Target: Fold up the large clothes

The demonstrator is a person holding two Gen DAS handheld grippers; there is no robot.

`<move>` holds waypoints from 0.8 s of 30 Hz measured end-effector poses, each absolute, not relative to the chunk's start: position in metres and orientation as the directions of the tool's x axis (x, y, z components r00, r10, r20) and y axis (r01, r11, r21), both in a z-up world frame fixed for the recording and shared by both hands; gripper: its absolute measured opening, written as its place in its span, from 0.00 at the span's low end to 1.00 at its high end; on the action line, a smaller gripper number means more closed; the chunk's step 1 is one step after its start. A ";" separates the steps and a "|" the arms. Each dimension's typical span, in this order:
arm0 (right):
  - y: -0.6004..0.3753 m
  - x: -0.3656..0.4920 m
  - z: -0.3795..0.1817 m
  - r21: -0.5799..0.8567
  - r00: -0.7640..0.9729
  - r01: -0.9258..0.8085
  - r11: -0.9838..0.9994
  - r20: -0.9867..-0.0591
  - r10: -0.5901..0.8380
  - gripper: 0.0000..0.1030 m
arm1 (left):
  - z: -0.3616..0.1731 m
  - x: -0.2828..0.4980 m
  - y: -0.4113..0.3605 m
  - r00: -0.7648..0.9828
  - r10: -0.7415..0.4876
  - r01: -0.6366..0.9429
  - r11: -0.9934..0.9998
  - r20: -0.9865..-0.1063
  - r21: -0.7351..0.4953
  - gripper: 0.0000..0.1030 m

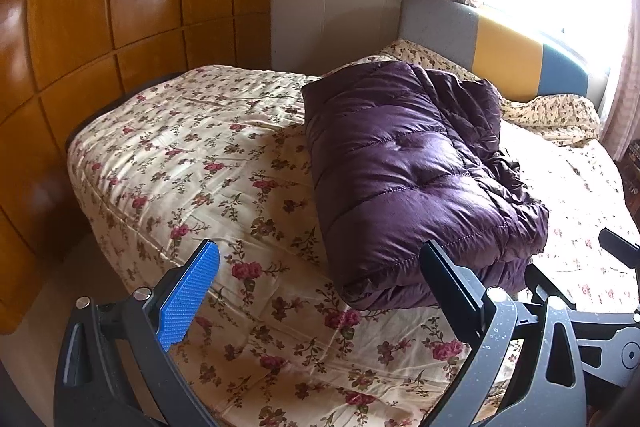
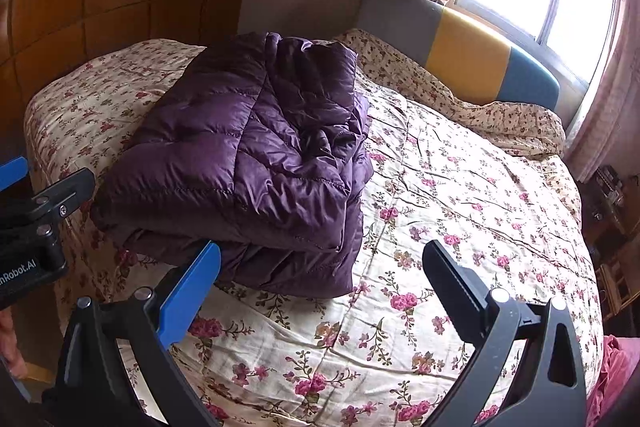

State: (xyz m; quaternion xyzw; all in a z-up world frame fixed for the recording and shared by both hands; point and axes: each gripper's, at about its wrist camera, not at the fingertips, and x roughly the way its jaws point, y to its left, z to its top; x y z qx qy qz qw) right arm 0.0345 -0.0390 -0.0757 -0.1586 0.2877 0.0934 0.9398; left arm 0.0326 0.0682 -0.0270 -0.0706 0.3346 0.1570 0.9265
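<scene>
1. Purple quilted jacket [image 1: 416, 183], apparently folded into a compact bundle on the floral bedspread [image 1: 192, 163]; lies just beyond both jaws, ahead.
2. Left gripper [image 1: 324, 275]: jaws spread wide, empty; apparently released.
3. Right gripper [image 2: 322, 275]: jaws fully wide, nothing between; bundle rests unsupported.

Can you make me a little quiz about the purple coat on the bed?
1. True or false: the coat lies folded on the quilt.
2. What is between the fingers of the right hand-held gripper? A) a sleeve B) nothing C) a pillow
3. Fill in: the headboard has grey, ____ and blue panels.

Key: 1 true. 2 B, it is open above the quilt, as is the left hand-held gripper. 3 yellow.
</scene>
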 end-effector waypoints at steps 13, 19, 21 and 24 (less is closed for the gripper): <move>-0.040 0.035 -0.076 -0.228 0.814 -0.270 0.936 -0.572 0.096 0.98 | -0.026 0.031 0.064 0.730 0.234 -0.335 0.941 -0.642 -0.038 0.97; -0.041 0.034 -0.076 -0.222 0.816 -0.269 0.937 -0.569 0.099 0.98 | -0.026 0.029 0.060 0.731 0.232 -0.328 0.944 -0.642 -0.033 0.97; -0.041 0.034 -0.076 -0.220 0.817 -0.267 0.938 -0.569 0.099 0.98 | -0.026 0.029 0.060 0.732 0.232 -0.326 0.945 -0.641 -0.030 0.97; -0.042 0.035 -0.077 -0.216 0.814 -0.268 0.939 -0.572 0.101 0.98 | -0.025 0.029 0.058 0.733 0.231 -0.323 0.946 -0.640 -0.029 0.97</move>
